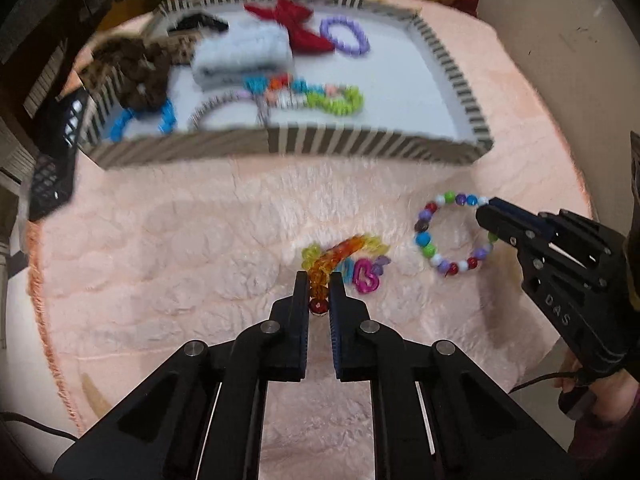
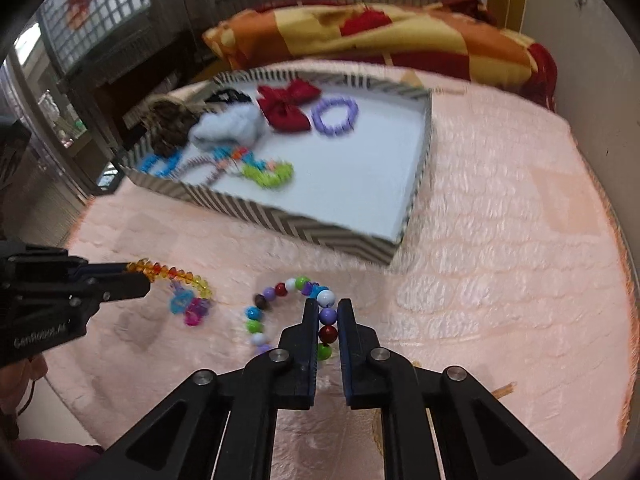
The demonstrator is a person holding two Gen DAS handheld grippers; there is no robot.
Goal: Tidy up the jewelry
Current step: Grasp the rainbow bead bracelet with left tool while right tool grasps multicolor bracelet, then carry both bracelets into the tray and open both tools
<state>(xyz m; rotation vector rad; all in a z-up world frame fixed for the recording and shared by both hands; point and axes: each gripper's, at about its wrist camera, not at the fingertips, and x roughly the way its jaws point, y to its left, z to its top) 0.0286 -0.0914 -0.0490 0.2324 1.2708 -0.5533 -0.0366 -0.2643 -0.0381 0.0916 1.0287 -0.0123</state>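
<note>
Left wrist: jewelry-filled striped tray (image 1: 360, 148).

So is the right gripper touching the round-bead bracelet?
Touching. In the right wrist view the right gripper has both fingers closed around the round-bead bracelet, beads pinched between them with no gap on either side.

On my right gripper (image 1: 490, 216) I read "DAS" down its side; my left gripper (image 2: 136, 276) bore blurred lettering I couldn't read.
</note>
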